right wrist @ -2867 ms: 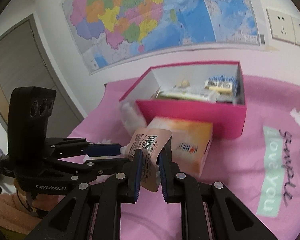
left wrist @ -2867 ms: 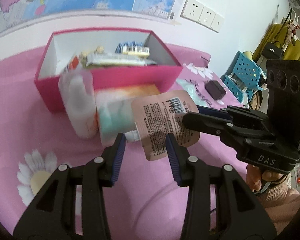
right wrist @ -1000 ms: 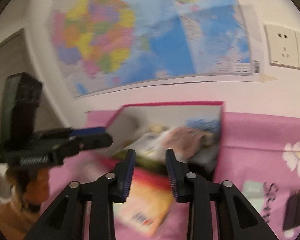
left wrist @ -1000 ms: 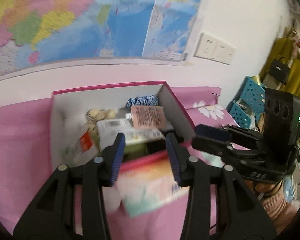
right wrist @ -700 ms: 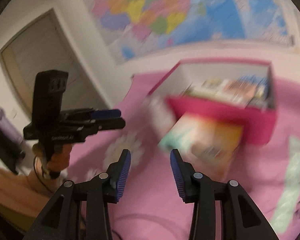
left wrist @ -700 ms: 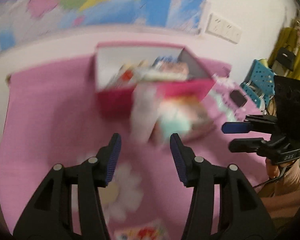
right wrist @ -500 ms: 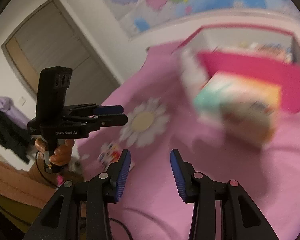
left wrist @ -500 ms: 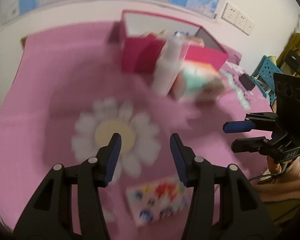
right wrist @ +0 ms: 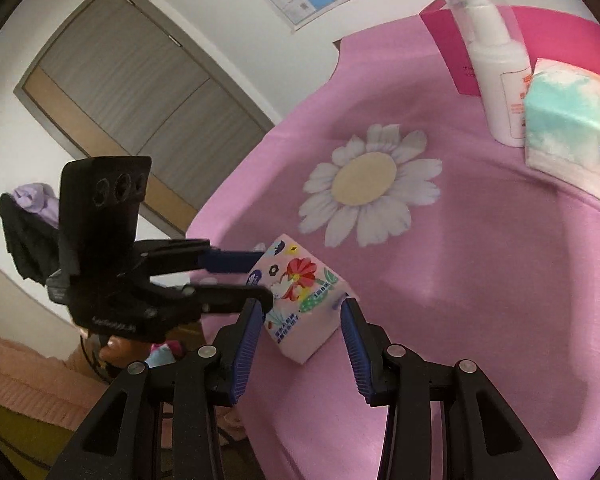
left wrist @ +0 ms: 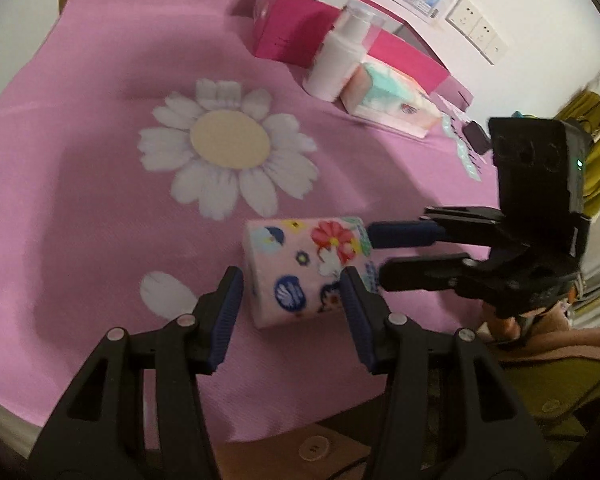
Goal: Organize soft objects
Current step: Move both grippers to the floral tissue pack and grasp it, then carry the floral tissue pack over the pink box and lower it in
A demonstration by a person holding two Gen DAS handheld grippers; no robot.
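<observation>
A small pink tissue pack with a flower print (left wrist: pixel 306 266) lies near the front edge of the pink cloth; it also shows in the right wrist view (right wrist: pixel 302 300). My left gripper (left wrist: pixel 292 300) is open, its jaws either side of the pack's near end. My right gripper (right wrist: pixel 300 318) is open too, jaws astride the pack from the other side; in the left wrist view its fingertips (left wrist: pixel 384 234) sit at the pack's right end. The pink box (left wrist: pixel 284 36) stands at the far side, its contents hidden.
A white pump bottle (left wrist: pixel 340 60) and a large pastel tissue pack (left wrist: pixel 388 100) stand in front of the box. A big daisy print (left wrist: pixel 228 152) marks the cloth. The table's front edge (left wrist: pixel 260 428) is close below my left gripper. A door (right wrist: pixel 140 92) is behind.
Both grippers swung away from the pink box, where the right one let go of the pouch, down to the flowered tissue pack near the front edge. Both jaws now stand wide around it.
</observation>
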